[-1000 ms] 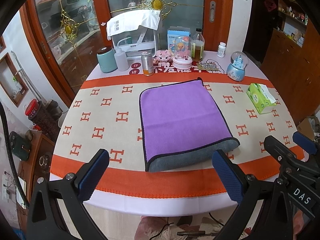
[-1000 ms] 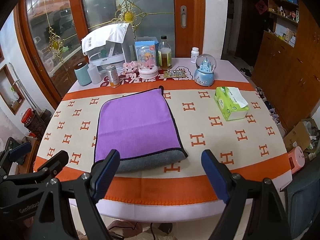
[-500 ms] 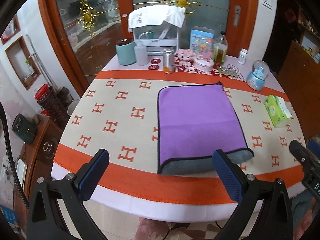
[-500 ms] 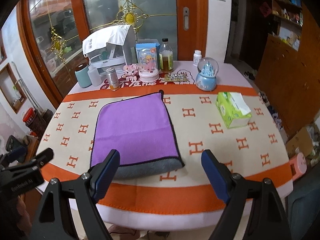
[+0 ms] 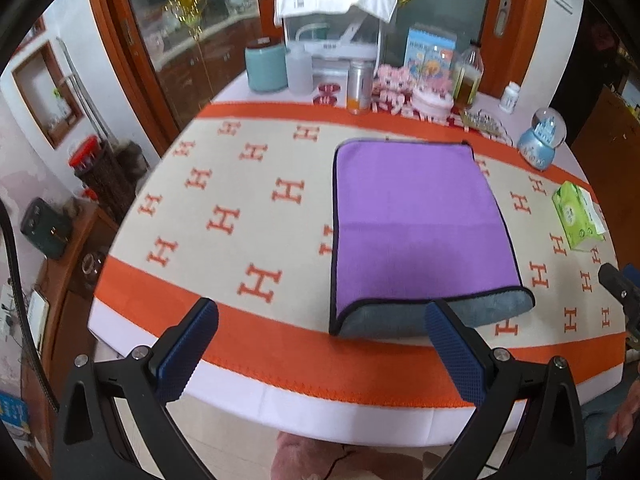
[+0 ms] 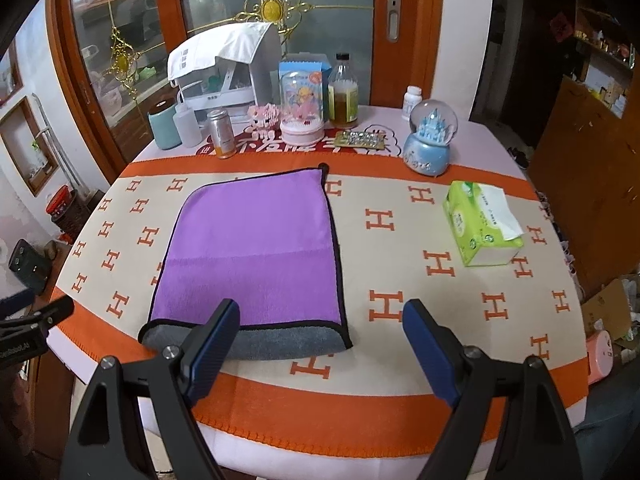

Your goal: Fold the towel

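A purple towel (image 5: 416,224) with a black hem lies folded flat on the table, its grey underside showing along the near fold; it also shows in the right wrist view (image 6: 256,256). My left gripper (image 5: 320,344) is open and empty, held above the table's near edge, left of the towel's near end. My right gripper (image 6: 320,340) is open and empty, above the near edge by the towel's near right corner. Neither touches the towel.
The tablecloth (image 6: 400,308) is cream with orange H marks. A green tissue pack (image 6: 482,228) lies to the right. At the back stand a snow globe (image 6: 430,138), bottles, a can (image 6: 221,134), a teal canister (image 6: 164,124) and a covered white rack (image 6: 224,68).
Both grippers have drawn back and lifted from the table; the left view has swung left, so the towel now sits further right in it. The towel has not moved.
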Tool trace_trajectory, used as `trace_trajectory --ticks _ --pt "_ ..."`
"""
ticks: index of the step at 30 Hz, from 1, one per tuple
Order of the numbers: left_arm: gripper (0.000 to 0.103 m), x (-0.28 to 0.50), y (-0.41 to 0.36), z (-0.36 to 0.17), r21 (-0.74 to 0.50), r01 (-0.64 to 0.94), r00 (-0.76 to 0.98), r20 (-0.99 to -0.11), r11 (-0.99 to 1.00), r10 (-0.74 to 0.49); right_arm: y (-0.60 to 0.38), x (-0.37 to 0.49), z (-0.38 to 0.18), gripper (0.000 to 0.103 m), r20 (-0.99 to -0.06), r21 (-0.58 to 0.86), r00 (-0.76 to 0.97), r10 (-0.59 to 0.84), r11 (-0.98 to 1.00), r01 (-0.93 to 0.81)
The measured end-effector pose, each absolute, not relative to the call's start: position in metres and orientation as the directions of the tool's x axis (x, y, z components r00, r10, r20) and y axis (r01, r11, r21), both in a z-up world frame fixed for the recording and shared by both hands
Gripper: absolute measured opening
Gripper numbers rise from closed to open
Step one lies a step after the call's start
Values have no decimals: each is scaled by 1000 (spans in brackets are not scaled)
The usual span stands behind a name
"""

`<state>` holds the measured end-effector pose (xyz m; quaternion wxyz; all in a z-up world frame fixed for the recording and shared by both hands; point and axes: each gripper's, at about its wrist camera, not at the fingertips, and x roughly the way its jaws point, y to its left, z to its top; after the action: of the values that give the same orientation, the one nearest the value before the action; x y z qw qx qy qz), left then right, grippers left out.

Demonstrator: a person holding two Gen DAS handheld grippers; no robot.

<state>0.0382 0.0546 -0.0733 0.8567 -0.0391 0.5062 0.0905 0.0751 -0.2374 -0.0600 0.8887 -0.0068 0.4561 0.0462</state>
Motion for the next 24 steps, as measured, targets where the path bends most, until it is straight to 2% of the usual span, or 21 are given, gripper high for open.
trace_trajectory --ticks 6,14,24 --pt "102 39 57 -95 14 -192 446 -890 981 100 -245 83 -79 84 -830 66 549 100 994 -81" --pt "101 51 54 -120 29 -126 430 -899 992 81 -244 96 -108 84 -864 -2 502 42 996 -88" --pt "97 77 66 -162 -3 -30 380 -925 1000 9 -238 119 -136 82 -881 -26 464 92 970 -243"
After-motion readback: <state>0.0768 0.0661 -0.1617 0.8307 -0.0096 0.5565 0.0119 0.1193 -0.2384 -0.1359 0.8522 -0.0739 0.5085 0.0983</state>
